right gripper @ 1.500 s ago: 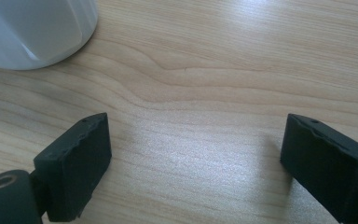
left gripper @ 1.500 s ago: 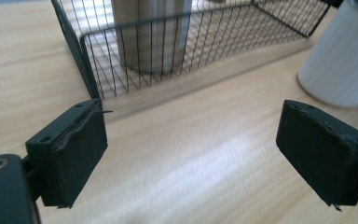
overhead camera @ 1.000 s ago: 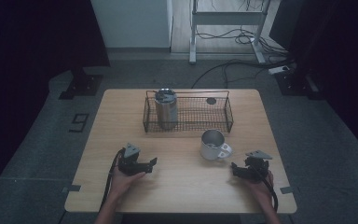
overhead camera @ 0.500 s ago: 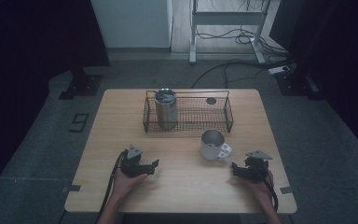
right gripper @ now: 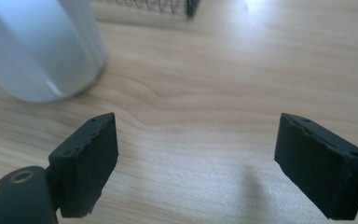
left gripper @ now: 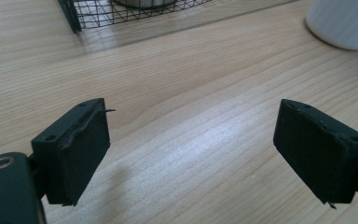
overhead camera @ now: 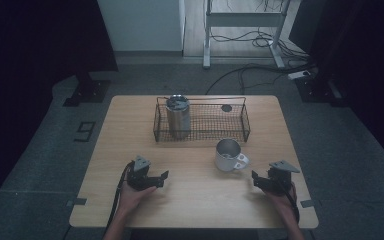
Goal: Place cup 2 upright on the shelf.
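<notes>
My left gripper rests low over the wooden table at the front left and points right. Its jaws are open, and in the left gripper view only bare wood lies between them. At the front right my right gripper points left, also open with nothing between its jaws. A pale metal mug stands upright between the two grippers, a little farther back, with its handle toward the right gripper. The same mug looms close at the upper left of the right gripper view.
A black wire basket sits at the back middle of the table. A steel tumbler stands in its left end, and a small dark round thing lies by its far right rim. Cables trail over the floor beyond the table.
</notes>
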Demonstrator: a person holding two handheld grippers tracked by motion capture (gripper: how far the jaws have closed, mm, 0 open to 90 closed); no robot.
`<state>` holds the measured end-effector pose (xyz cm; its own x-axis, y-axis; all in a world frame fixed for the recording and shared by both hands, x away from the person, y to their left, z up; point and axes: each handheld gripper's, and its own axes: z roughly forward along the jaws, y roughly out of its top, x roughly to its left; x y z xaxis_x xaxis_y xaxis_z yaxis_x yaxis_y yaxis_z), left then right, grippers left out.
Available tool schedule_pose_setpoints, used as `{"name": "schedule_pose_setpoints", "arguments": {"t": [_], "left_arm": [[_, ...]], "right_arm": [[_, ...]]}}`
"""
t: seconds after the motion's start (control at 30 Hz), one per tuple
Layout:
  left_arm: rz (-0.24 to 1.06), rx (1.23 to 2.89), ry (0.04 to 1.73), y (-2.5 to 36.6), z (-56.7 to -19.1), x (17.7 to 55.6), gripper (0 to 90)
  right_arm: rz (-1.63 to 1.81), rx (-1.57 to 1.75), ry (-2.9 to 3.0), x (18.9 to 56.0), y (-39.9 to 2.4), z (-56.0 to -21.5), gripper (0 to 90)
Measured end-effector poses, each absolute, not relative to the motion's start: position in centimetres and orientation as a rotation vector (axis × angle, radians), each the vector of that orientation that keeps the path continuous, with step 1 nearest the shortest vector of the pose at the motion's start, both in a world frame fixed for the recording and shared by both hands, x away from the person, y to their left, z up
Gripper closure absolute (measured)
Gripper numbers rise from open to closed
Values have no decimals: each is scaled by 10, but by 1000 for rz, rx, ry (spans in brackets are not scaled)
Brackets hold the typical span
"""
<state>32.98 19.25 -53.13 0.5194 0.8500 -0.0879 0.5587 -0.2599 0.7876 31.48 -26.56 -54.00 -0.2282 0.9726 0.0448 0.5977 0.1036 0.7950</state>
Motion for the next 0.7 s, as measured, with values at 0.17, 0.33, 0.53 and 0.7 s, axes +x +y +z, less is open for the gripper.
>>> {"name": "schedule_pose_setpoints", "arguments": {"t": [0.17, 0.33, 0.53, 0.7], "left_arm": [[460, 1958, 1164, 193, -534, 330, 108], [463, 1950, 1168, 196, -534, 329, 108], [464, 1931, 1174, 199, -532, 328, 123], [454, 1937, 1175, 199, -533, 328, 128]], "right_arm": [[1052, 1481, 1885, 308, -259, -526, 130], [1095, 1443, 1904, 305, -248, -515, 130], [1148, 1403, 1902, 301, -235, -500, 128], [1169, 1361, 1923, 303, -224, -488, 125]]}}
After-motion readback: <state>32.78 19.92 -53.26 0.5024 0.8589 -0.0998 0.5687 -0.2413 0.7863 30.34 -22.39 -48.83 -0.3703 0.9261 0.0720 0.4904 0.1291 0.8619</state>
